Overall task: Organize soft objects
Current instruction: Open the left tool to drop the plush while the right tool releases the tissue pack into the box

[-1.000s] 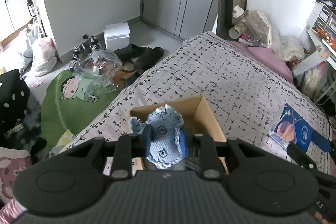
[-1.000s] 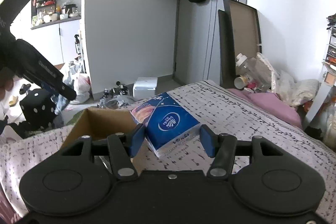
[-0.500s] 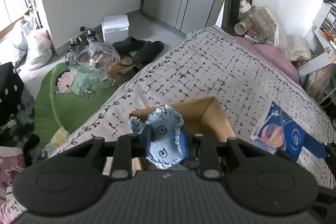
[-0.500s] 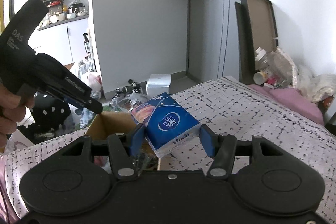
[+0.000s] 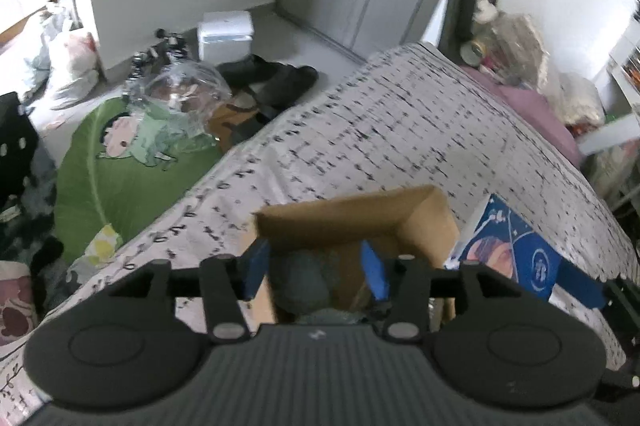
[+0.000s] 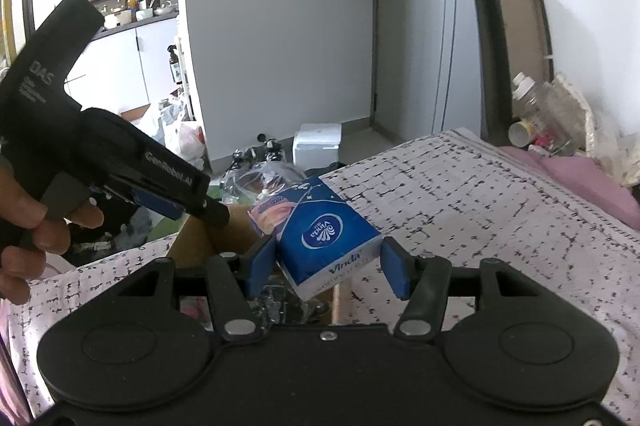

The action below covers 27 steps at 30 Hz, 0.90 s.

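Note:
An open cardboard box stands on the bed. My left gripper hangs over it and its jaws are opening. The blue denim soft piece lies blurred below and between the pads, inside the box and free of both. My right gripper is shut on a blue tissue pack, held in the air just right of the box. The left wrist view shows that pack at the box's right side. In the right wrist view a hand holds the left gripper above the box.
The bed's patterned sheet stretches away to a pink pillow and clutter by the wall. Left of the bed the floor holds a green leaf mat, a clear plastic bag, black shoes and a white box.
The left gripper's jaws have parted and the denim piece has dropped from between them into the box. The right gripper has carried the tissue pack closer to the box.

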{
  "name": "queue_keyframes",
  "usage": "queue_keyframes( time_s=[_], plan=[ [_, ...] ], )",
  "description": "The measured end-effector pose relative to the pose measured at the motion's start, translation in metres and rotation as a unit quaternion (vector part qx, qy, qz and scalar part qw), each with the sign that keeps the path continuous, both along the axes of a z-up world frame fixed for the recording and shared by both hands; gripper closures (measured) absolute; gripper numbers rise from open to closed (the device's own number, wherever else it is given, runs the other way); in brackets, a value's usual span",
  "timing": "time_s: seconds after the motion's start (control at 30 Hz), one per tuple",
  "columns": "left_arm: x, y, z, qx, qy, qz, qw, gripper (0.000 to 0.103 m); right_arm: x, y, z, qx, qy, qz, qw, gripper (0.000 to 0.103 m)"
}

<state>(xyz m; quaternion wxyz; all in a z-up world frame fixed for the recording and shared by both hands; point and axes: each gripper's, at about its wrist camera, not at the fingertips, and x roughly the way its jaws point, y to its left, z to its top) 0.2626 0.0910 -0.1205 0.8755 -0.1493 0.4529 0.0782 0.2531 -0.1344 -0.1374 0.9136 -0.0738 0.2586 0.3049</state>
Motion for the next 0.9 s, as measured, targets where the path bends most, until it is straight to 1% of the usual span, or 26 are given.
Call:
queue_keyframes(
  time_s=[0.17, 0.23, 0.27, 0.3, 0.37, 0.47, 0.53, 0.6, 0.7, 0.83, 0.9],
  plan=[
    [-0.007, 0.011, 0.005, -0.014, -0.003, 0.017, 0.9997, 0.051, 0.007, 0.011, 0.001, 0.01, 0.011, 0.005, 1.0, 0.047],
    [-0.01, 0.014, 0.007, -0.014, -0.007, 0.022, 0.9996, 0.049, 0.01, 0.016, 0.002, 0.019, 0.02, 0.011, 1.0, 0.046],
    [-0.011, 0.016, 0.008, -0.015, -0.01, 0.024, 0.9996, 0.047, 0.012, 0.019, 0.001, 0.024, 0.027, 0.017, 0.999, 0.043],
    [-0.012, 0.017, 0.009, -0.014, -0.011, 0.028, 0.9995, 0.045, 0.014, 0.021, 0.0, 0.029, 0.037, 0.022, 0.999, 0.038],
    [-0.013, 0.018, 0.011, -0.011, -0.011, 0.032, 0.9994, 0.044, 0.016, 0.02, -0.003, 0.025, 0.054, 0.008, 0.998, 0.031],
    [-0.014, 0.017, 0.012, -0.005, -0.006, 0.029, 0.9995, 0.041, 0.01, 0.01, -0.004, 0.031, 0.058, 0.005, 0.998, 0.03],
    [-0.015, 0.016, 0.013, -0.003, -0.003, 0.03, 0.9995, 0.032, 0.005, 0.004, -0.004, 0.027, 0.061, 0.004, 0.998, 0.03],
    [-0.016, 0.014, 0.014, 0.0, 0.0, 0.031, 0.9995, 0.03, 0.002, -0.003, -0.003, 0.022, 0.063, 0.0, 0.998, 0.03],
    [-0.021, 0.008, 0.017, 0.007, -0.005, 0.023, 0.9997, 0.029, 0.002, -0.014, 0.002, 0.025, 0.068, -0.008, 0.997, 0.03],
    [-0.03, 0.0, 0.026, 0.007, -0.012, 0.02, 0.9997, 0.021, -0.001, -0.026, 0.01, 0.027, 0.077, -0.02, 0.996, 0.03],
    [-0.034, -0.003, 0.032, 0.006, -0.016, 0.022, 0.9996, 0.019, -0.002, -0.032, 0.015, 0.029, 0.079, -0.022, 0.996, 0.03]
  ],
)
